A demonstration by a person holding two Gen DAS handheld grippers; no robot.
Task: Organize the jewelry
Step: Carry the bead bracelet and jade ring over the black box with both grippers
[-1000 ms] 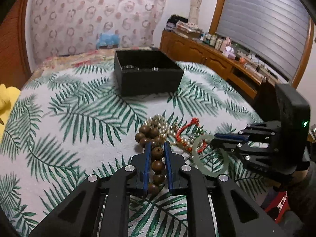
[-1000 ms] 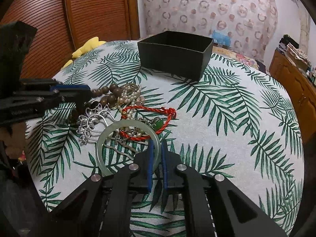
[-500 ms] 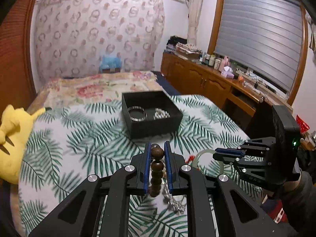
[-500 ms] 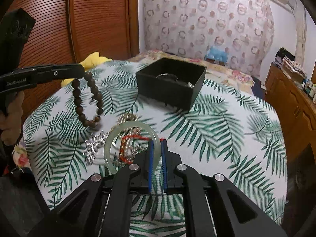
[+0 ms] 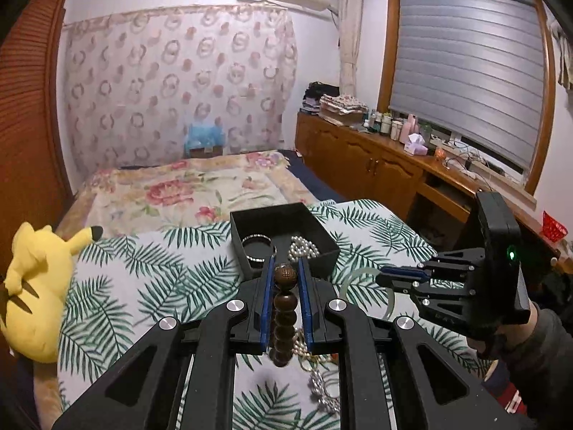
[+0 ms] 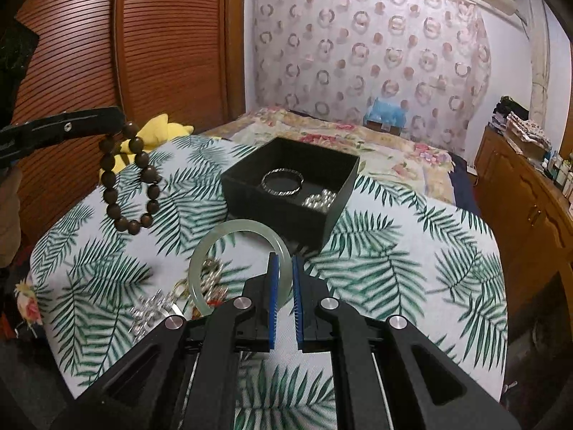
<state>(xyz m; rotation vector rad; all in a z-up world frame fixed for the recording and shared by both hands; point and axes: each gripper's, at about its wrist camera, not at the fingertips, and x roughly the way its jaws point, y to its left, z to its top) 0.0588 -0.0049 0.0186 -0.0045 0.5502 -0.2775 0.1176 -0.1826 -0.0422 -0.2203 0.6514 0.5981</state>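
Left gripper [image 5: 284, 288] was clamped on a brown wooden bead bracelet [image 6: 129, 175], dangling loose in the air. Right gripper [image 6: 283, 279] pinched the rim of a pale green jade bangle [image 6: 236, 265], also lifted. Black square box [image 6: 343, 179] sat just ahead on the palm-leaf cloth [image 6: 394, 268]. Beads looked floppy and forgiving; I'd guess the bangle's stiff, slick and breakable, so gripping across the rim made sense.

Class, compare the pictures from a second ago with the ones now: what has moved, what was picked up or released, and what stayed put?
Both grippers rose from the pile. The left gripper lifted the brown bead bracelet clear of the bedspread; the right gripper lifted the pale green bangle too. Nothing was released. The black box with its silver bangle and pearls, and the remaining jewelry pile, stayed put.
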